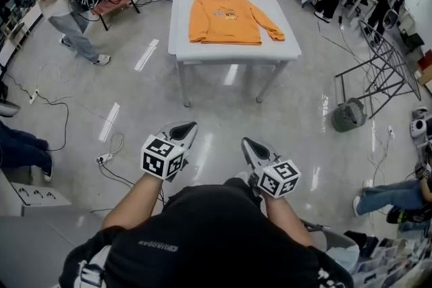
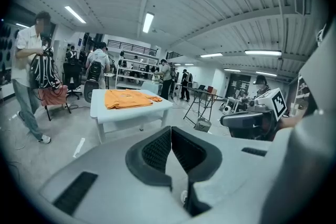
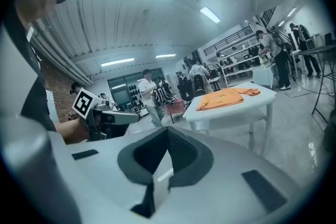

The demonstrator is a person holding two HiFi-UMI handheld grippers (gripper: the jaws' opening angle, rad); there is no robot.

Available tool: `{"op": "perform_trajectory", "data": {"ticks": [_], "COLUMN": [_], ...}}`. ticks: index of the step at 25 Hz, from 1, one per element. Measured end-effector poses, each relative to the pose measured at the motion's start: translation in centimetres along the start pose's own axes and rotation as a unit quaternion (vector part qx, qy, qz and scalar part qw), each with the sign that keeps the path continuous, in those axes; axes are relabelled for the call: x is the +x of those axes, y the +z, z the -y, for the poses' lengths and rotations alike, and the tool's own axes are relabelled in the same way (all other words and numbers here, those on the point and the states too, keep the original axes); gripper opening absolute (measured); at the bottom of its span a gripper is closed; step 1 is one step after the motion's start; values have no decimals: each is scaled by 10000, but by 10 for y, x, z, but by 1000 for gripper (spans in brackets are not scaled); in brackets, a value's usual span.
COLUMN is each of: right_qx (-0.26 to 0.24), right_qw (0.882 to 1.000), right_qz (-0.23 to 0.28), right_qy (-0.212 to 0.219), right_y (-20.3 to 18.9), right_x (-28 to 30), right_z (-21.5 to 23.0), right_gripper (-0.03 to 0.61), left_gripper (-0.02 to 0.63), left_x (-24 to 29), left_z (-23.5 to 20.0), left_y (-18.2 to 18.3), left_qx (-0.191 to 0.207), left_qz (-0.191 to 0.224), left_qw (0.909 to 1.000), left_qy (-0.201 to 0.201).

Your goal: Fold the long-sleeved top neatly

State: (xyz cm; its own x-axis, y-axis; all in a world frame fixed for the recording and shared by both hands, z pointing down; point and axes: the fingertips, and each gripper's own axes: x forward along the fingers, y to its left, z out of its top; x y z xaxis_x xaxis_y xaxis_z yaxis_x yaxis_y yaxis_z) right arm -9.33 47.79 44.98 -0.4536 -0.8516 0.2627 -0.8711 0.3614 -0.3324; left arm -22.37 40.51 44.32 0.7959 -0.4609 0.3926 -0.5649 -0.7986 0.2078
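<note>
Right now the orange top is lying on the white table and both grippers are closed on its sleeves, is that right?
Not quite. The orange top does lie on the white table and both grippers are closed, but on nothing: the head view shows the left gripper and right gripper held well short of the table.

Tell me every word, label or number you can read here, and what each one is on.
Nothing reads clearly.
black shirt: a short pale print, upside down, too small to read.
orange top on the white table: a faint chest print, too blurred to read.
marker cubes on the left tool and right tool: black-and-white square patterns, no letters.
</note>
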Motion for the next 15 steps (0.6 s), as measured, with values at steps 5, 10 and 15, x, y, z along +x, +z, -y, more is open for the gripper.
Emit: {"op": "perform_trajectory", "data": {"ticks": [5,10,15], "right_qx": [-49,-214,-212], "right_qw": [9999,9997,9995], "right_qz": [-82,-150,-222], "right_qy": [50,10,-49], "right_y": [-1,-5,-8], "right_x": [1,3,2], "right_z": [-5,-4,3], "right_gripper": [5,5,5], "left_gripper": [6,6,6], "left_x": [2,9,16], "left_z": [5,7,11], "left_y": [0,-4,-6], "left_qx": [19,33,48], "left_qz": [-13,-41,-67], "left_qw": [10000,9999,9997], "left_qy": [-66,-154,-237]}}
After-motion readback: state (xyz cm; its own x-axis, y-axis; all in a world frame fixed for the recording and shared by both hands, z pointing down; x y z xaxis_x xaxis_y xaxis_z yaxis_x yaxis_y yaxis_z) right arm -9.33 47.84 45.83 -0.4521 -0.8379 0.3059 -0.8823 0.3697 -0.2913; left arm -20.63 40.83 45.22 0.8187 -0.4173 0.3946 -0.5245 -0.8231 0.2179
